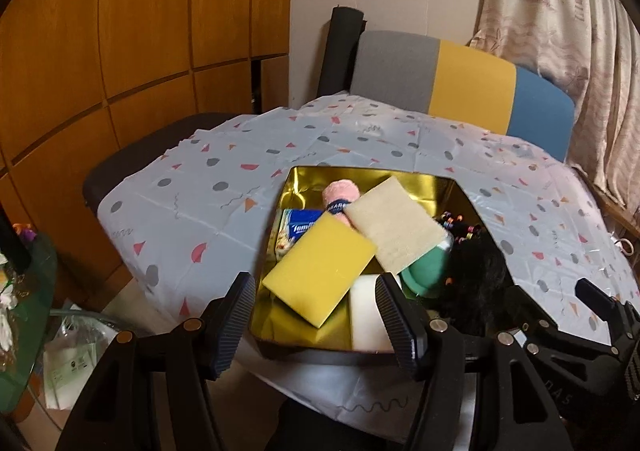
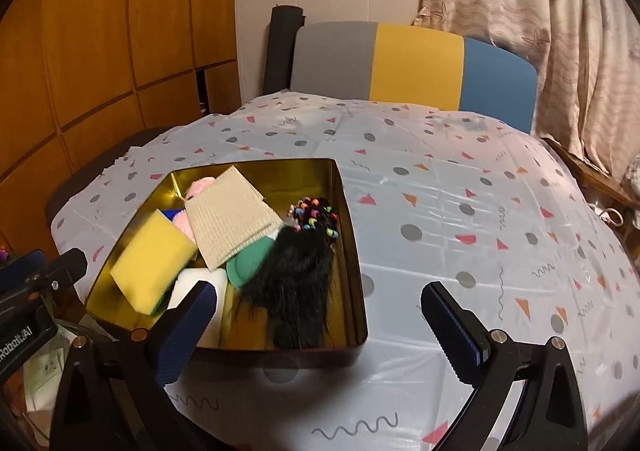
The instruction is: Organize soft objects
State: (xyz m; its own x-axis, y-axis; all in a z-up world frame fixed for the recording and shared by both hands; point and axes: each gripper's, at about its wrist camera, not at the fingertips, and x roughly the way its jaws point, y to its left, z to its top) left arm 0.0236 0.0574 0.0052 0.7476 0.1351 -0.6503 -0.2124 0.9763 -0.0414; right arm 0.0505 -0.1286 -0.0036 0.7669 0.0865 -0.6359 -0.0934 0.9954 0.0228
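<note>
Both grippers empty with jaws apart: left gripper (image 1: 316, 315) hovers just over the near edge of the gold tin (image 2: 352, 251), yellow sponge (image 1: 320, 269) directly ahead, while right gripper (image 2: 320, 315) sits wide at the tin's near-right corner, black hairpiece (image 2: 292, 283) just beyond its left finger.

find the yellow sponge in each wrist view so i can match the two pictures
Left wrist view: the yellow sponge lies at lower centre, tilted, in the gold tin, just beyond the open left gripper.
Right wrist view: the yellow sponge sits lower left, at the tin's left side.
Shared landmark: the beige pad resting beside it.
</note>
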